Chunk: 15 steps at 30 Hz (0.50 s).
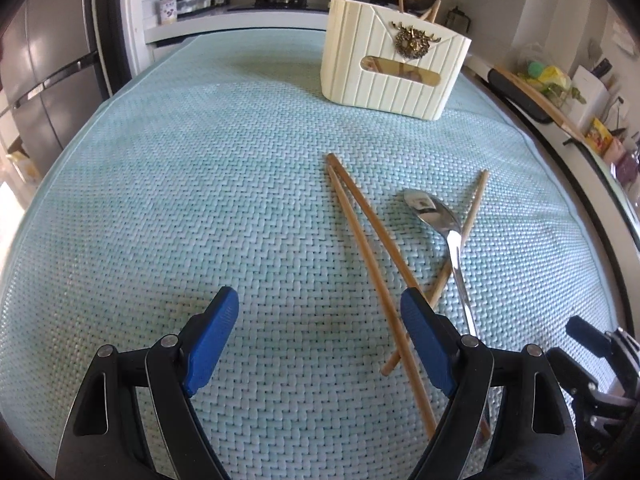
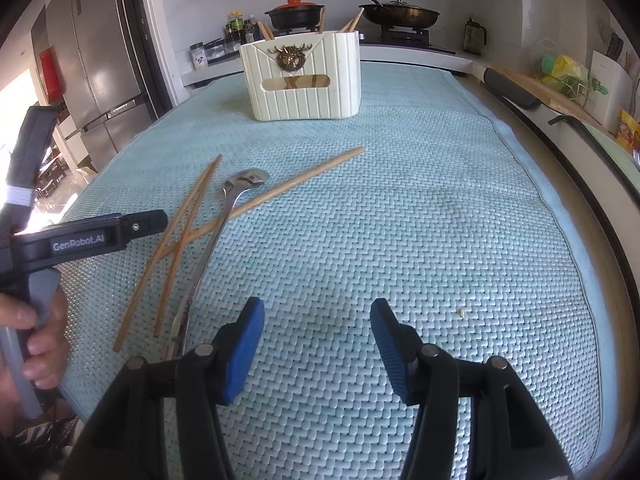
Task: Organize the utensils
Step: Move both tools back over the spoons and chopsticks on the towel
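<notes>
Three chopsticks & a spoon lie crossed on the counter mat, well short of the cream holder, which already has a few chopsticks standing in it. Looks partly done w/ four pcs left. Left tongs & right tongs both gape wide, holding nothing.

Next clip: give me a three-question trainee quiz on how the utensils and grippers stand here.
1. True or false: the left gripper is shut on a chopstick.
2. How many loose chopsticks lie on the mat?
3. The spoon is: A) in the cream holder; B) on the mat among the chopsticks; C) in the right gripper.

Key: 1 false, both grippers are open and empty; 2 three; 3 B.
</notes>
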Available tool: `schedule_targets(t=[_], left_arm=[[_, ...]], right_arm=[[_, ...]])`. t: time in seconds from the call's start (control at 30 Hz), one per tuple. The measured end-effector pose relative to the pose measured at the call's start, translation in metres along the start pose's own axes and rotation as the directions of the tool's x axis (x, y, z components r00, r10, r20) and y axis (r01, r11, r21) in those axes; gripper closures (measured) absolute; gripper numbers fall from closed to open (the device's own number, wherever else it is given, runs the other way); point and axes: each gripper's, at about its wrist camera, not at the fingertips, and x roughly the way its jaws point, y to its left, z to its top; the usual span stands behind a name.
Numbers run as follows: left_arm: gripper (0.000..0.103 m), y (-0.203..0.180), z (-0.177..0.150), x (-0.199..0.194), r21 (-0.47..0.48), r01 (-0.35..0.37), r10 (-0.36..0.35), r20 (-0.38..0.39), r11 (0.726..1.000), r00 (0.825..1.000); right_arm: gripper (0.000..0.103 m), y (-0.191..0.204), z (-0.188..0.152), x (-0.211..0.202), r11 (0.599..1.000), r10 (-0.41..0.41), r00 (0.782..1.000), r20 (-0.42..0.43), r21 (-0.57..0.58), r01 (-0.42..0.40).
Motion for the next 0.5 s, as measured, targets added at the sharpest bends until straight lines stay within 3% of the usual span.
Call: schedule_targets(t=[0.17, 0.3, 0.43, 0.47, 0.5], left_arm=[[0.019, -0.003, -0.002, 0.007, 0.031, -0.034, 0.034, -0.003, 0.999, 0.999], [0.019, 0.001, -0.002, 0.006, 0.032, -0.048, 0.049, -0.006, 0.998, 0.999], [0.019, 0.006, -0.005, 0.004, 0.039, -0.072, 0.073, -0.009, 0.997, 0.997], [0.019, 0.007, -0.006, 0.004, 0.041, -0.077, 0.077, -0.009, 0.996, 0.997], [0.019, 0.008, -0.007, 0.004, 0.041, -0.081, 0.081, -0.008, 0.996, 0.997]], right_arm=[[0.047, 0.011, 0.008, 0.002, 0.999, 0.044, 0.999, 0.009, -0.027, -0.044], [0.047, 0.022, 0.026, 0.020, 0.987, 0.157, 0.987, -0.018, -0.016, -0.158], [0.047, 0.040, 0.040, 0.047, 0.976, 0.209, 0.976, -0.061, -0.041, -0.212], [0.049, 0.045, 0.041, 0.053, 0.975, 0.211, 0.975, -0.073, -0.050, -0.215], [0.061, 0.049, 0.041, 0.059, 0.975, 0.209, 0.974, -0.088, -0.063, -0.214]])
